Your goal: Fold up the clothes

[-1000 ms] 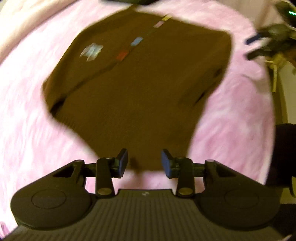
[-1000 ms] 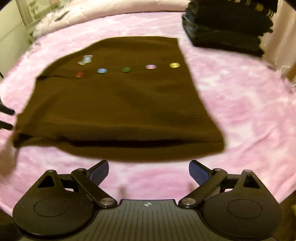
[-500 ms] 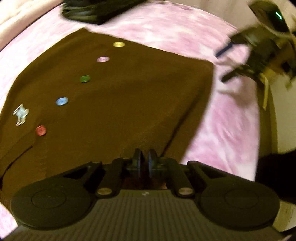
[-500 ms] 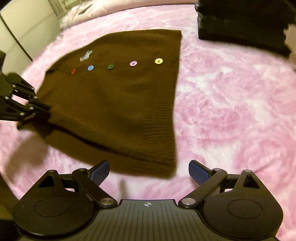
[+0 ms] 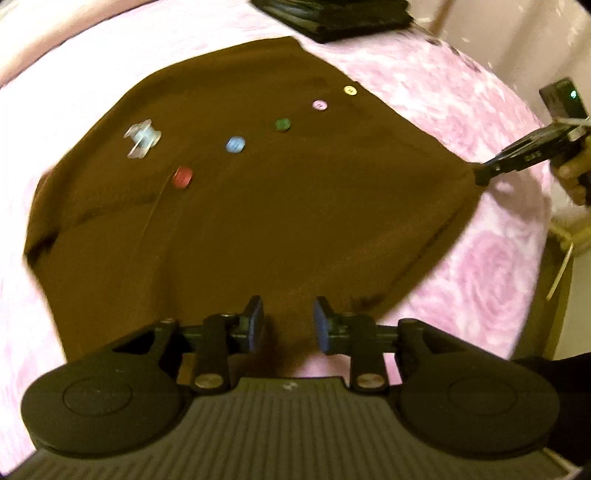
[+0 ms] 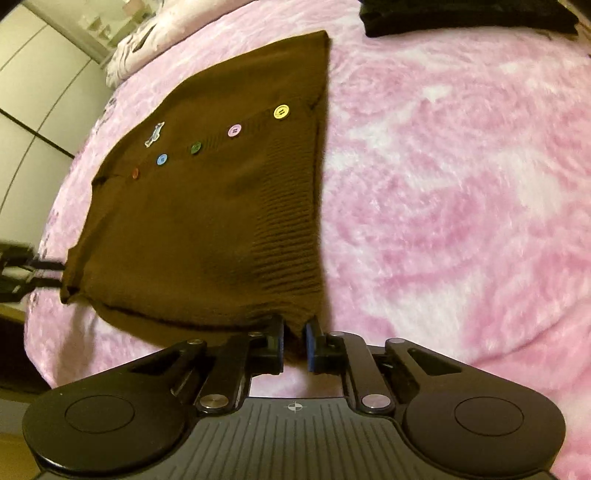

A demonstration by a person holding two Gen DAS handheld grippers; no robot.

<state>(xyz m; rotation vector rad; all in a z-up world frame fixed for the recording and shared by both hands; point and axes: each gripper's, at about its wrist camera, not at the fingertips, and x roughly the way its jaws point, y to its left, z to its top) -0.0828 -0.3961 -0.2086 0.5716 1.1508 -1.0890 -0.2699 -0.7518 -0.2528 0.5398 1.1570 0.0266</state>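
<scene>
One brown cardigan [image 5: 258, 206] is counted, spread ahead of both sets of jaws on one pink blanket [image 6: 461, 184]. Five buttons are counted in a row on it, running away from the jaws: one red button [image 5: 183, 176], one blue button [image 5: 235, 144], one green button [image 5: 283, 124], one pink button [image 5: 320, 105] and one yellow button [image 5: 350, 90]. One pale patch [image 5: 143, 137] is seen beside the row, left of the left jaws' line. One stack of dark folded clothes [image 5: 336, 14] is counted far beyond the jaws; the number of pieces in it cannot be told. Two grippers are counted: one left gripper [image 5: 288, 325] and one right gripper [image 6: 294, 343].
</scene>
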